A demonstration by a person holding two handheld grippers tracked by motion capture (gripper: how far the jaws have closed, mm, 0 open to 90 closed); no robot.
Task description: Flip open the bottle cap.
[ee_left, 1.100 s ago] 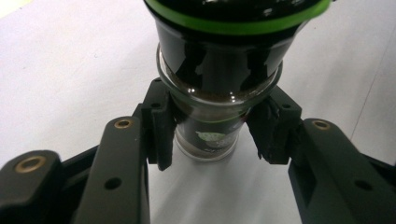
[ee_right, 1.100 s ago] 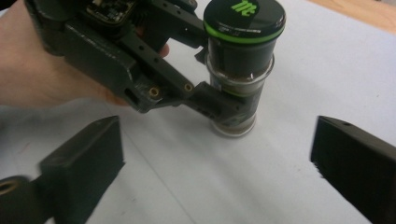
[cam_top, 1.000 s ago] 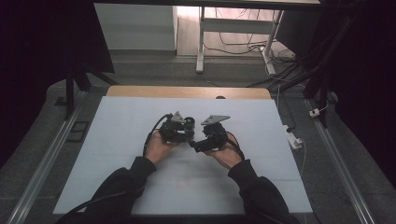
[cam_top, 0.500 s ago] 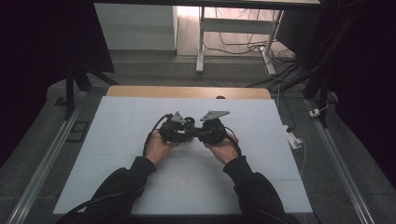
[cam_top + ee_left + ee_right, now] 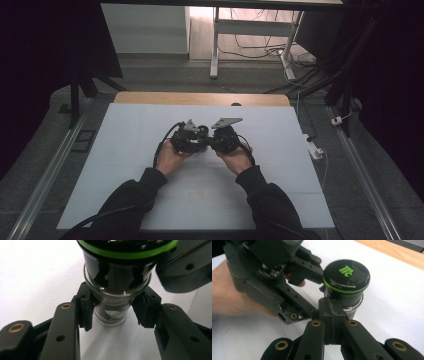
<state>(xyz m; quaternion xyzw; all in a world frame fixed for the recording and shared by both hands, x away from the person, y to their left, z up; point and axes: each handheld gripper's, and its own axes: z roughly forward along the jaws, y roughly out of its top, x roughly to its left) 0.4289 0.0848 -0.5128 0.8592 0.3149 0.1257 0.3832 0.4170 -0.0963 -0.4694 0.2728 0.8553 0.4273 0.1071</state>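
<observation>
The small glass jar with a black, green-ringed lid [image 5: 117,290] sits clamped in the left tool [image 5: 112,312], lid toward twelve o'clock; the right tool [image 5: 331,315], pads together, holds nothing, just beside it.

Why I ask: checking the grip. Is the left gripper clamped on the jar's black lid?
No, the left gripper pinches the jar on its glass body below the lid.

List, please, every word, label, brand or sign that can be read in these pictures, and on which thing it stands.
Green logo mark, a stylised sign and not clear letters: on the black lid of the jar.
Pale label with green print: on the jar's glass body, too blurred to read.
Faint reddish mark: on the white table near the person, too small to read.
</observation>
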